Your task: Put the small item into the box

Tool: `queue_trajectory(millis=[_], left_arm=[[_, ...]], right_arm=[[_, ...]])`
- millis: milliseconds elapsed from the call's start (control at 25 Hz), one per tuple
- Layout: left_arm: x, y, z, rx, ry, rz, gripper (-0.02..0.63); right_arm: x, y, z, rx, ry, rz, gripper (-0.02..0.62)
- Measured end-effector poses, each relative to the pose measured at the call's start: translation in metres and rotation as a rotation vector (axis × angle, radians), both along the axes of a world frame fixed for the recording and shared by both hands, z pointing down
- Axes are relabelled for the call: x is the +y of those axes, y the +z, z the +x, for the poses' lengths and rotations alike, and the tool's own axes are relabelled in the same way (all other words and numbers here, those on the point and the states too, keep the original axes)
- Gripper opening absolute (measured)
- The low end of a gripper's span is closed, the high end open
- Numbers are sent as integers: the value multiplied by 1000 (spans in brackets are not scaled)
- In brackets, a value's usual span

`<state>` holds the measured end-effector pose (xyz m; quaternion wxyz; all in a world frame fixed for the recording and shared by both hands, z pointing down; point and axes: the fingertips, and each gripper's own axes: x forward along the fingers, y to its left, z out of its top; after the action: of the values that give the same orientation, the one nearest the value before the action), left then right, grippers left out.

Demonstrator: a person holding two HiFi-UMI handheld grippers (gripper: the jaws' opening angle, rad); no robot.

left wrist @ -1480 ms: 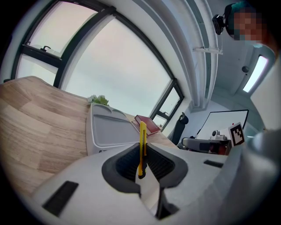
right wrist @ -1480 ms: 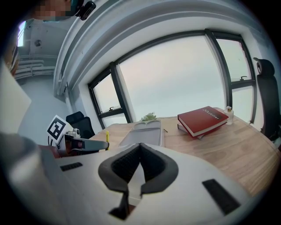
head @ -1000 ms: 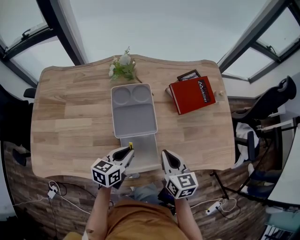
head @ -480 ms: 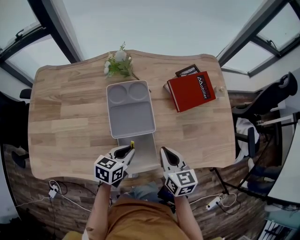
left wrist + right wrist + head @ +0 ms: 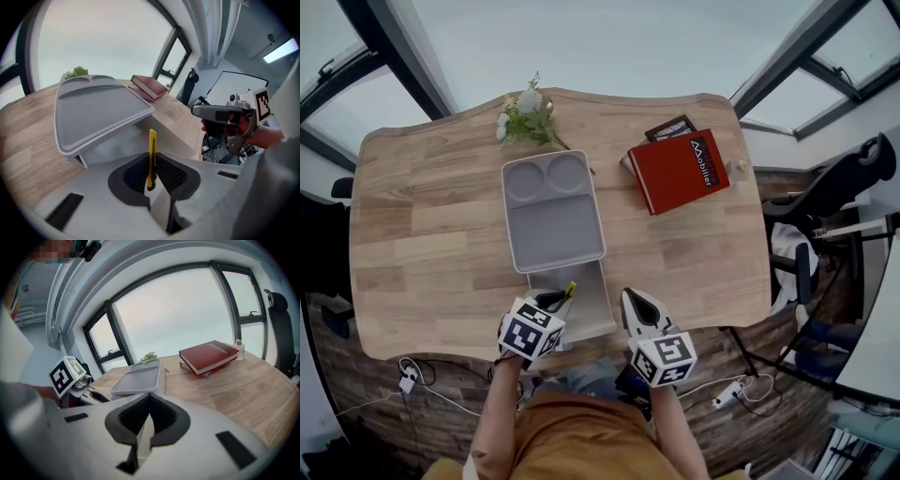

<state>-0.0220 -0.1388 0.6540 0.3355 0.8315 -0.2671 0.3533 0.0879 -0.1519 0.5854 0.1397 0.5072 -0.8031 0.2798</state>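
Note:
My left gripper (image 5: 561, 298) is shut on a small yellow utility knife (image 5: 570, 289) that stands upright between its pads (image 5: 152, 157). It hovers at the near left edge of the grey box (image 5: 586, 302), whose wall (image 5: 123, 146) is just ahead of the knife. A grey tray-like lid (image 5: 551, 208) with two round recesses reaches over the box's far end (image 5: 96, 101). My right gripper (image 5: 630, 300) is to the right of the box at the table's front edge. It is shut with nothing between its fingers (image 5: 149, 401).
A red book (image 5: 680, 172) lies on a darker one at the back right of the wooden table (image 5: 422, 234). A small green and white plant (image 5: 523, 114) stands behind the lid. A black chair (image 5: 853, 187) is off the table's right side.
My left gripper has edged forward and to the right with the knife, and has turned slightly. The right gripper has hardly moved. The head view has shifted a little.

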Motion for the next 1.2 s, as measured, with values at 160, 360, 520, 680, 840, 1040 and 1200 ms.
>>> queue_trajectory(millis=[160,360,520,680,840,1040,1200], left_arm=[[-1,5,2,-30,27,-45,49],[-1,5,1,-31,33,-66,49],[-2,5,2,-23,25,-65,49],[-3,5,2,-17,11,-67,58],[-3,4,2,-15,5,-57,58],[-5,-4,-1,16,-42,-35,58],[-7,-17,-3,84,-97,-26,54]], right_arm=[[-2,5,4,7,-2,-10,5],[-2,7,5,9,-2,-20,5],[-4,7,5,10,-5,-19,5],[-4,6,6,19,-6,-13,5],[-2,4,8,20,-8,-10,5],[1,-2,9,23,-14,3,5],[3,-13,12,29,-14,30,5]])
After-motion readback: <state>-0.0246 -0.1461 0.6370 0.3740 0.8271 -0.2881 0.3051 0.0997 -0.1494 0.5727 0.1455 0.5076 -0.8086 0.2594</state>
